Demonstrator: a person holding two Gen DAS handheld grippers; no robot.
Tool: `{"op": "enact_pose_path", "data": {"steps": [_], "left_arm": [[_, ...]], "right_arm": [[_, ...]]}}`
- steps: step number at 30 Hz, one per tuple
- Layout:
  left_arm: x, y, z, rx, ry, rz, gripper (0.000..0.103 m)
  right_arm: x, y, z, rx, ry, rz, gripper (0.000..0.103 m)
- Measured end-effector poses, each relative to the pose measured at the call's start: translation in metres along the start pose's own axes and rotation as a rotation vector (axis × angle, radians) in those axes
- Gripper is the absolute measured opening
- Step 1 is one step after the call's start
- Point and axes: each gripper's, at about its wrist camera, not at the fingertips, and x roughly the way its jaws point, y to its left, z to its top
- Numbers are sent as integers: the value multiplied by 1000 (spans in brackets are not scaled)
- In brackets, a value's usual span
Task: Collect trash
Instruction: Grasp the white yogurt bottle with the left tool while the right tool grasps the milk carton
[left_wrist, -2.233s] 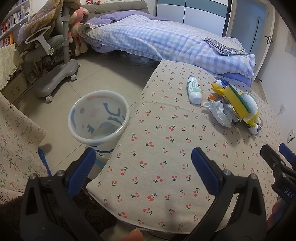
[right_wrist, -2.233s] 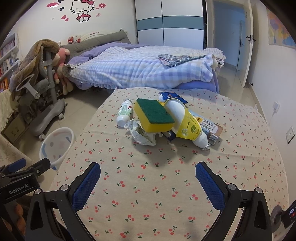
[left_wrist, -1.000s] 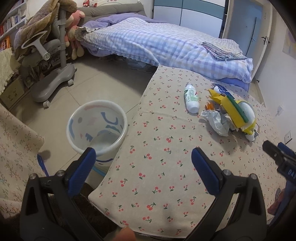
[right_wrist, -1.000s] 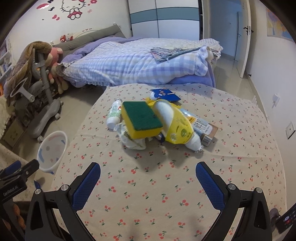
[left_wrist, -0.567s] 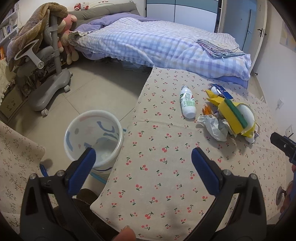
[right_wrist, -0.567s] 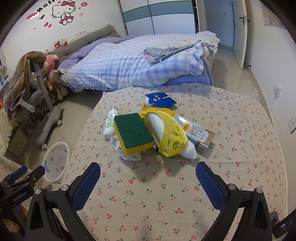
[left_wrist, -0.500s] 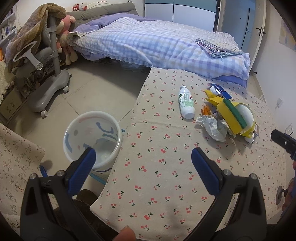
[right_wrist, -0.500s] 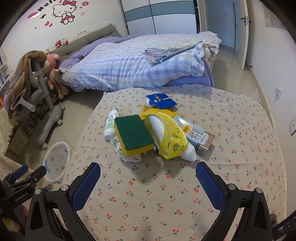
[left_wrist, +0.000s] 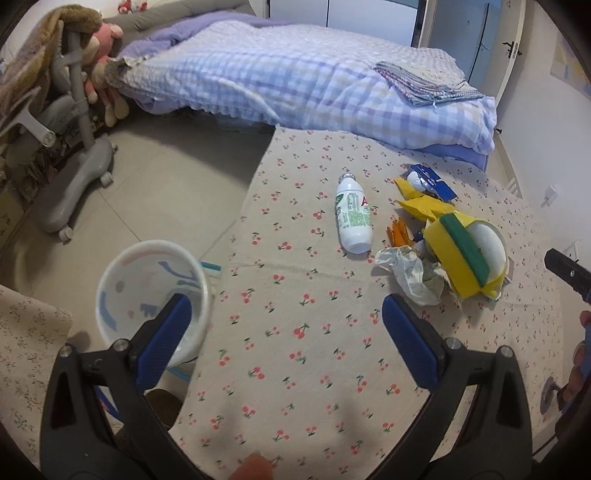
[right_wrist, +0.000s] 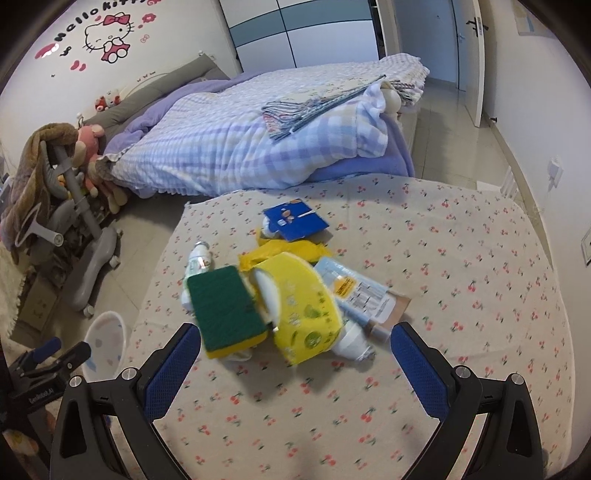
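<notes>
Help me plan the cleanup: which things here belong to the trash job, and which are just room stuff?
Job:
white bin on the floor
drink bottle
crumpled plastic wrap
sponge
yellow-labelled bottle
blue packet
both open claws, left claw and right claw

Lying about:
bed
folded scarf
grey chair

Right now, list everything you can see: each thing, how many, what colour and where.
table: one, cherry-print cloth, centre
bottle: one, white and green, lying left of the pile
sponge: one, green on yellow, atop the pile
yellow bottle: one, lying in the pile
crumpled bag: one, whitish, near side of the pile
blue packet: one, far side of the pile
bin: one, white, on the floor left of the table
bed: one, checked, behind
chair: one, grey, far left
left gripper: open, empty
right gripper: open, empty
</notes>
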Motion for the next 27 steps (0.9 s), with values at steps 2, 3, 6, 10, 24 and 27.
{"op": "enact_pose_path", "data": {"steps": [2, 3, 6, 10, 24, 27], "left_arm": [[16, -2, 10, -21, 34, -25, 102], [27, -4, 16, -23, 57, -43, 102], [55, -10, 27, -20, 102, -91, 99], [88, -19, 38, -42, 152, -169, 89], [154, -51, 58, -21, 206, -266, 52], [160, -56, 57, -1, 203, -251, 52]], "right_arm": [[11, -13, 8, 13, 0, -15, 103], [17, -19, 10, 24, 8, -13, 103], [39, -45, 17, 78, 32, -5, 101], [65, -81, 20, 153, 68, -2, 87], [112, -106, 15, 76, 159, 66, 68], [123, -100, 13, 36, 187, 65, 64]]}}
